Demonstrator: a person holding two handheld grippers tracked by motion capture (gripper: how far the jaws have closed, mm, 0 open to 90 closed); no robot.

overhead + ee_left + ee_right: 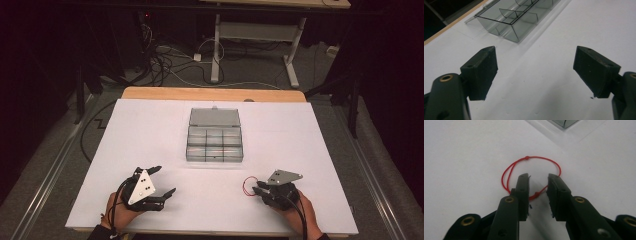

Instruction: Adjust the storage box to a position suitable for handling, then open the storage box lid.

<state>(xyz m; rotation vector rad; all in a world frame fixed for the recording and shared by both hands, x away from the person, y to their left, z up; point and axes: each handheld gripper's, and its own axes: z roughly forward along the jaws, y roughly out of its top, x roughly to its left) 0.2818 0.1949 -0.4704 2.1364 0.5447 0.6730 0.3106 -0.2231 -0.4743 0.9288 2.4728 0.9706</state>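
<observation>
A thin red string loop point(248, 186) with small knots lies flat on the white table sheet point(150, 130), at the front right. My right gripper point(256, 190) is down over its near side. In the right gripper view the near strand of the loop point(531, 158) runs across the narrow gap between the jaws of my right gripper point(538, 178), and the pads stand clear of it. My left gripper point(165, 180) rests at the front left, held wide open with nothing between its jaws point(535, 60).
A clear plastic compartment box point(215, 145) sits mid-table with its lid point(215, 117) folded open behind it. Its near corner point(511, 20) is ahead of my left gripper. The wooden table edge point(210, 93) runs along the back, with cables on the floor beyond.
</observation>
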